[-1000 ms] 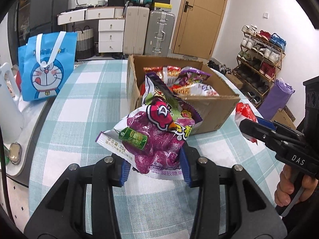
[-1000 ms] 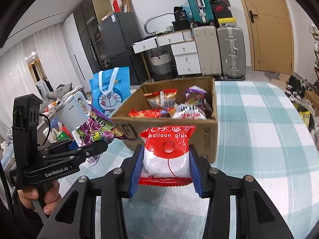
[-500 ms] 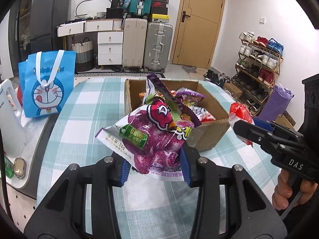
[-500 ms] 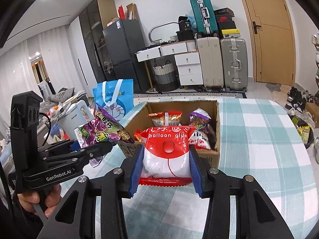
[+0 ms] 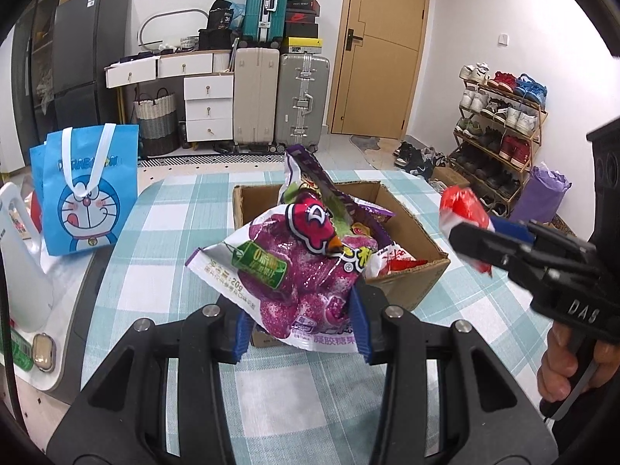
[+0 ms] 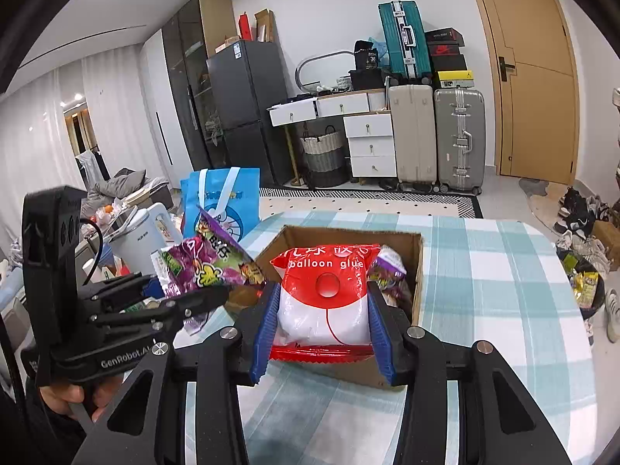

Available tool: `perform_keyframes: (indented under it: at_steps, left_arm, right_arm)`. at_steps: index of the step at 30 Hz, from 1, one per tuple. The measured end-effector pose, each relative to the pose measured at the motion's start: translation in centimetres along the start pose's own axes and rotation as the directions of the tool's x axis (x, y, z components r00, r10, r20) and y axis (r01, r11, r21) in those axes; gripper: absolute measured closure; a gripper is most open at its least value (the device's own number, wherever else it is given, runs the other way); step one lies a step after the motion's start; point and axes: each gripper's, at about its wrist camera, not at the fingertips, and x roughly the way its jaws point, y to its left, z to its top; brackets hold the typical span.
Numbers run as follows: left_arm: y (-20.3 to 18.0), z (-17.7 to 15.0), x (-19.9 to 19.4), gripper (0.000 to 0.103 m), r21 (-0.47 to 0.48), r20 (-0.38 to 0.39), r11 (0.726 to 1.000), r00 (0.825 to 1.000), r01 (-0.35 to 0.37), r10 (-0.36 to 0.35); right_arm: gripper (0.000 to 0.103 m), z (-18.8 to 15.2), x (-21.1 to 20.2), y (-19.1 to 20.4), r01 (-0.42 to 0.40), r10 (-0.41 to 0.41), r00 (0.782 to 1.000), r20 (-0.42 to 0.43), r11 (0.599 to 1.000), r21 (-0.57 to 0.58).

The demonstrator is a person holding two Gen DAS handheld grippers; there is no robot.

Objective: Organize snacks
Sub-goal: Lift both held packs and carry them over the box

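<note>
My left gripper [image 5: 300, 323] is shut on a purple candy bag [image 5: 294, 271], held in the air in front of the cardboard box [image 5: 410, 283]. My right gripper [image 6: 323, 329] is shut on a red and white "balloon glue" packet [image 6: 325, 294], lifted above the near wall of the same box [image 6: 416, 267]. Several snack packets lie inside the box. In the left wrist view the right gripper [image 5: 471, 242] shows at the right with the red packet [image 5: 463, 205]. In the right wrist view the left gripper [image 6: 193, 298] shows at the left with the purple bag [image 6: 205, 263].
The box stands on a table with a teal checked cloth [image 5: 174, 217]. A blue cartoon bag [image 5: 87, 190] and a white kettle [image 5: 19, 267] stand to the left. Suitcases [image 5: 304, 100], drawers and a shoe rack [image 5: 500, 124] are behind on the floor.
Both grippers have risen with their packets still gripped, so the box and table now appear lower and farther below them.
</note>
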Motion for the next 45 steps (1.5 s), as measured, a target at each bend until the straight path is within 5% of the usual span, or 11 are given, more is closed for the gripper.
perform_keyframes:
  at_steps: [27,45]
  left_arm:
    - [0.6,2.2,8.8,0.065,-0.022,-0.06,0.999,0.997,-0.045,0.044]
    - [-0.9,1.1,13.5,0.064,0.049,-0.107,0.997,0.992,-0.06,0.065]
  right_arm:
    - [0.059,-0.3,7.6,-3.5,0.028,-0.021,0.998,-0.056,0.99,0.136]
    - [0.059,-1.0,10.8,-4.0,0.065,-0.053,0.991,-0.123,0.993,0.098]
